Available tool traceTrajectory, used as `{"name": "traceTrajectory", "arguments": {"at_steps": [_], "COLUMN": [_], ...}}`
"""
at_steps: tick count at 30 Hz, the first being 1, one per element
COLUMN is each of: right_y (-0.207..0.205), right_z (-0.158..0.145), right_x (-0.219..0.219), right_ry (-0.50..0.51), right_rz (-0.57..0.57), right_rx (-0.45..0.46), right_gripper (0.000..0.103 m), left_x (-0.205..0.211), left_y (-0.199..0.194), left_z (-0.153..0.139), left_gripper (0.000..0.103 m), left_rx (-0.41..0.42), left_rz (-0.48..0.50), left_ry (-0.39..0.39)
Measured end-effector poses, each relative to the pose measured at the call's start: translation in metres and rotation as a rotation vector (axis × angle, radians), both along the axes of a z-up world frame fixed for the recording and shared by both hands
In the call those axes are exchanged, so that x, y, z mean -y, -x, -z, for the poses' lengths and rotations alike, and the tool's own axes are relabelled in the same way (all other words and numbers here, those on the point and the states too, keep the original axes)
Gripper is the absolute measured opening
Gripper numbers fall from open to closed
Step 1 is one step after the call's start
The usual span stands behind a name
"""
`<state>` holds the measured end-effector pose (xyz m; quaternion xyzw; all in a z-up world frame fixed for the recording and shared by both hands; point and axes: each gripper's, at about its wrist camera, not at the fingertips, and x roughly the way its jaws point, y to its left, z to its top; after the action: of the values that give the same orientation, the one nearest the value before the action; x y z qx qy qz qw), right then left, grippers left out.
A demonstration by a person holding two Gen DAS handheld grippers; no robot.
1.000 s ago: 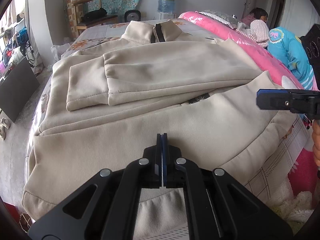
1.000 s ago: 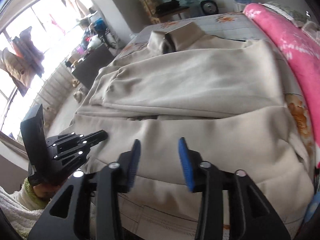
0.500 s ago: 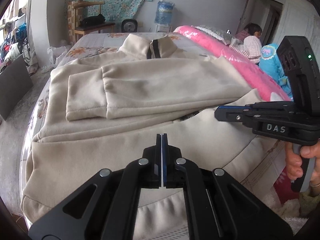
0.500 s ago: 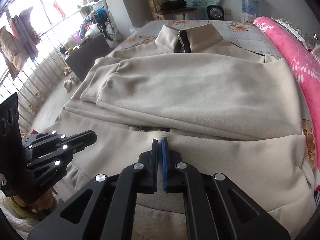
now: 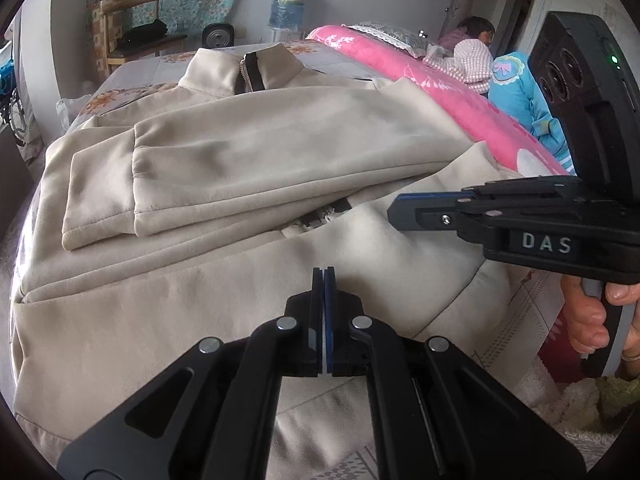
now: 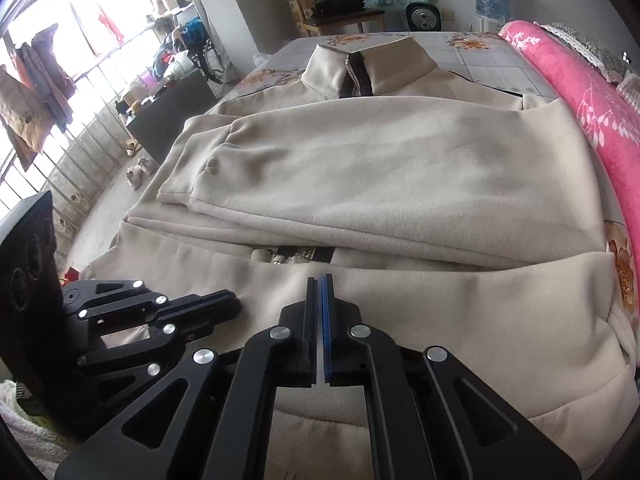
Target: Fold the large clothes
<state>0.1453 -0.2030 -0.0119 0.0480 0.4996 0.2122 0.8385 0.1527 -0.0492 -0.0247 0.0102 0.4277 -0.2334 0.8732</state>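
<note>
While one beige jacket (image 5: 248, 152) lies on the bed (image 6: 480, 52), sleeves folded across it, our left gripper (image 5: 324, 276) and right gripper (image 6: 320, 282) hover over its hem, jaws closed, empty.

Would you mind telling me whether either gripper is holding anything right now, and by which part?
Nothing is held. The left gripper and right gripper are both shut with nothing between their pads, above the jacket.

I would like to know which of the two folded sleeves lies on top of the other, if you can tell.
The sleeve running in from the pink blanket side lies on top; its cuff overlaps the other sleeve's cuff, which sticks out beneath.
</note>
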Motion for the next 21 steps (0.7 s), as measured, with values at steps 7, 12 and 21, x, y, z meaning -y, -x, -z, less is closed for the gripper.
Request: {"name": "traceTrajectory", "arguments": {"at_steps": [7,12,21], "right_y": [0.004,0.001,-0.001], "right_z": [0.012,0.011,0.01], "right_x": [-0.01,-0.015,-0.017], "right_ry": [0.049,0.082,0.071], "right_rz": [-0.03,-0.04,-0.043], "right_rx": [-0.025,-0.02,-0.034], "right_gripper": [0.04,0.04,0.04], "left_x": [-0.007,-0.011,-0.034], "left_y": [-0.004,-0.003,-0.002], "left_z": [0.004,0.002,0.002], "left_gripper": [0.002,0.002,0.002], "left_rx": [-0.011,-0.009,-0.027], "left_rz": [-0.023,-0.038,-0.095], "left_ry": [0.014,0.019,0.055]}}
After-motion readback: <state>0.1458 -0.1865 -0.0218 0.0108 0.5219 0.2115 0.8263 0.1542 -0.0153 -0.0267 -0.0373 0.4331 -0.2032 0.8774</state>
